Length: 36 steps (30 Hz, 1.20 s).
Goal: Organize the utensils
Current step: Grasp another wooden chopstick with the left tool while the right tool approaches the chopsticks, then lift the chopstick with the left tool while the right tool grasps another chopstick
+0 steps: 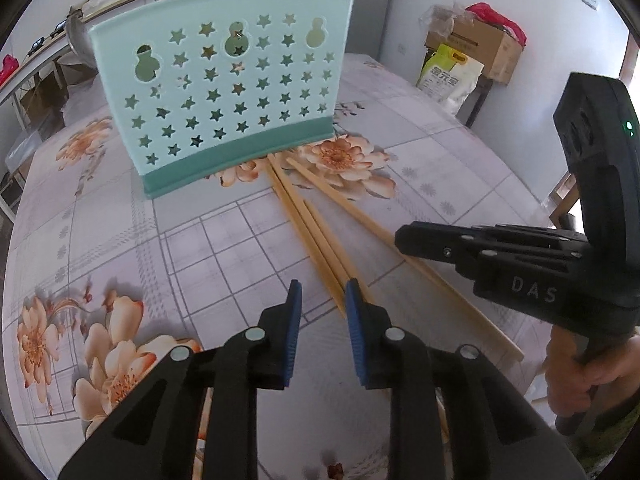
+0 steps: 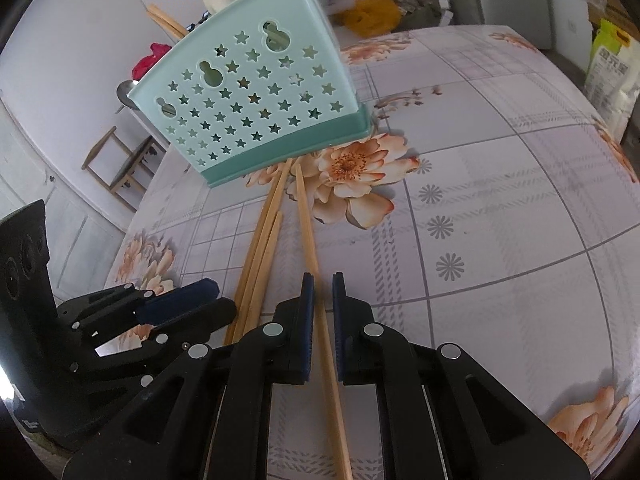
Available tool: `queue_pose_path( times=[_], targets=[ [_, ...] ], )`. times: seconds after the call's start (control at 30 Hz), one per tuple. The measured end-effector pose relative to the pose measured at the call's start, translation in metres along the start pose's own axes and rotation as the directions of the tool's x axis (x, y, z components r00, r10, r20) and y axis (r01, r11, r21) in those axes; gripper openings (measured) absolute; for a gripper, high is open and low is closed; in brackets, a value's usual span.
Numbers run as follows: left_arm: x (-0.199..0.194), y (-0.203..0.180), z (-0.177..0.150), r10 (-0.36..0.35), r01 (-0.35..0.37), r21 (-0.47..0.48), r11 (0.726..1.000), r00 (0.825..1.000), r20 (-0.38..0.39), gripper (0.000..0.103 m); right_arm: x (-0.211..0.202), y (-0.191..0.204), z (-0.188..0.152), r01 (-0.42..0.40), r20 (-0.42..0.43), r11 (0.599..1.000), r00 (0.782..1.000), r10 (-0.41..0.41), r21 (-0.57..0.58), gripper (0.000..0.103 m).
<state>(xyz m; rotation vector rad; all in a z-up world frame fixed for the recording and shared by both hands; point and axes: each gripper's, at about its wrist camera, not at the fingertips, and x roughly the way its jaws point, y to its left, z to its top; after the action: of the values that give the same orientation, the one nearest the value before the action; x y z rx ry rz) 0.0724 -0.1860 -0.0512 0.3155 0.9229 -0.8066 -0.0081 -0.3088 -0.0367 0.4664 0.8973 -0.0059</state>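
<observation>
On floral-cloth surface (image 2: 500,200): right claw (image 2: 320,280) clenched around single pale wooden chopstick (image 2: 306,216); left claw (image 1: 320,286) parted, straddling paired chopsticks (image 1: 316,236), for loading star-pierced mint plastic holder (image 1: 224,92).

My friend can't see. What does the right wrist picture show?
The right gripper straddles one wooden chopstick on a flowery tablecloth. Three more chopsticks lie left, near the left gripper. A teal holder stands behind.
</observation>
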Motion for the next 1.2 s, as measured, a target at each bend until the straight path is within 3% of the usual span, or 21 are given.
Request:
queue_pose_path(
  times=[0.3, 0.5, 0.83, 0.93, 1.0, 1.07, 1.2],
  targets=[
    [0.005, -0.008, 0.002, 0.065, -0.066, 0.056, 0.996, 0.998, 0.011, 0.021, -0.002, -0.001, 0.000, -0.010, 0.007, 1.000, 1.000, 0.010, 0.008, 0.007],
    [0.003, 0.005, -0.004, 0.116, -0.116, 0.044, 0.992, 0.993, -0.003, 0.010, -0.002, 0.001, 0.000, -0.003, 0.004, 1.000, 1.000, 0.003, 0.001, 0.005],
    [-0.026, 0.041, -0.032, 0.145, -0.148, -0.019, 0.989, 0.985, -0.096, 0.006, -0.017, -0.005, -0.009, 0.019, -0.065, 1.000, 0.998, -0.018, 0.010, 0.002],
    [-0.034, 0.047, -0.035, 0.113, -0.118, -0.044, 0.992, 0.989, -0.097, 0.007, -0.021, -0.009, -0.010, 0.011, -0.081, 1.000, 0.997, -0.010, 0.010, 0.007],
    [-0.036, 0.048, -0.031, 0.113, -0.117, -0.041, 0.992, 0.990, -0.084, 0.016, -0.021, -0.008, -0.008, 0.001, -0.084, 1.000, 0.996, -0.001, -0.004, 0.012],
    [-0.034, 0.047, -0.025, 0.120, -0.122, -0.028, 0.992, 0.990, -0.072, 0.020, -0.018, -0.005, -0.005, 0.007, -0.080, 1.000, 0.997, -0.008, -0.016, 0.024],
    [-0.019, 0.048, -0.007, 0.126, -0.128, -0.019, 0.992, 0.989, -0.075, 0.020, -0.006, 0.005, 0.005, 0.022, -0.072, 0.997, 0.997, -0.027, -0.070, 0.028]
  ],
)
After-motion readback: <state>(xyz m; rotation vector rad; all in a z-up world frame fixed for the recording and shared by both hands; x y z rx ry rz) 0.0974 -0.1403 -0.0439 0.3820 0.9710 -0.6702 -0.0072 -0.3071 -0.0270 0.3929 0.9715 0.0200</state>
